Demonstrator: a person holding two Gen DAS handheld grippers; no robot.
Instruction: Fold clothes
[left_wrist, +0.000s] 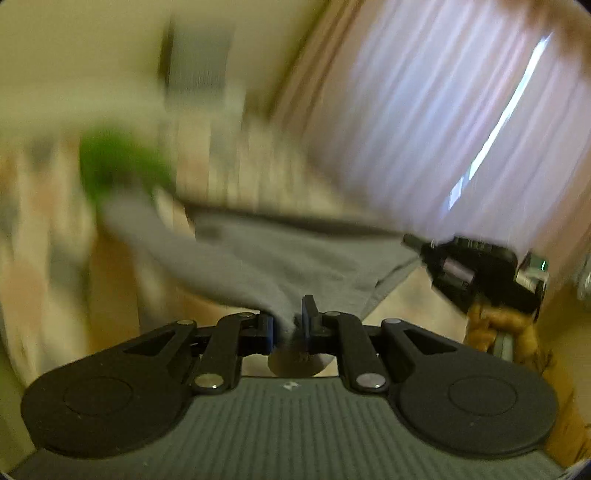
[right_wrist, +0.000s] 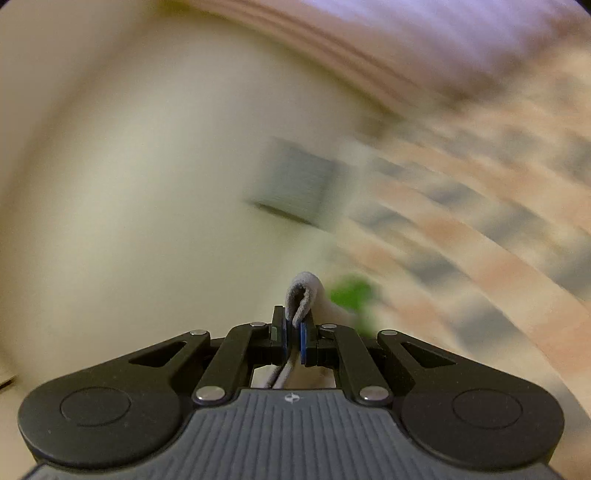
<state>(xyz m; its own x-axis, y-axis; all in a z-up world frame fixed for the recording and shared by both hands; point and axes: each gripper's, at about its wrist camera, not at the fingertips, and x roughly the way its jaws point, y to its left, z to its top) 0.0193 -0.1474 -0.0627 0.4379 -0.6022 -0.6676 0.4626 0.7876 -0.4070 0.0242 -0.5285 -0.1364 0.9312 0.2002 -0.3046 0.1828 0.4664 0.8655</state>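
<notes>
A grey garment (left_wrist: 266, 254) hangs stretched in the air in the left wrist view. My left gripper (left_wrist: 290, 325) is shut on a bunched edge of it. My right gripper shows at the right of that view (left_wrist: 480, 273), held by a hand, at the garment's other end. In the right wrist view my right gripper (right_wrist: 294, 332) is shut on a folded tip of the grey garment (right_wrist: 303, 291), which sticks up between the blue pads. Both views are blurred by motion.
A pale wall with a grey rectangle (left_wrist: 199, 59) fills the background. Light curtains (left_wrist: 443, 110) hang at the right. A green blurred object (left_wrist: 118, 162) shows at the left, and a checked orange and grey surface (right_wrist: 480, 221) lies to the right.
</notes>
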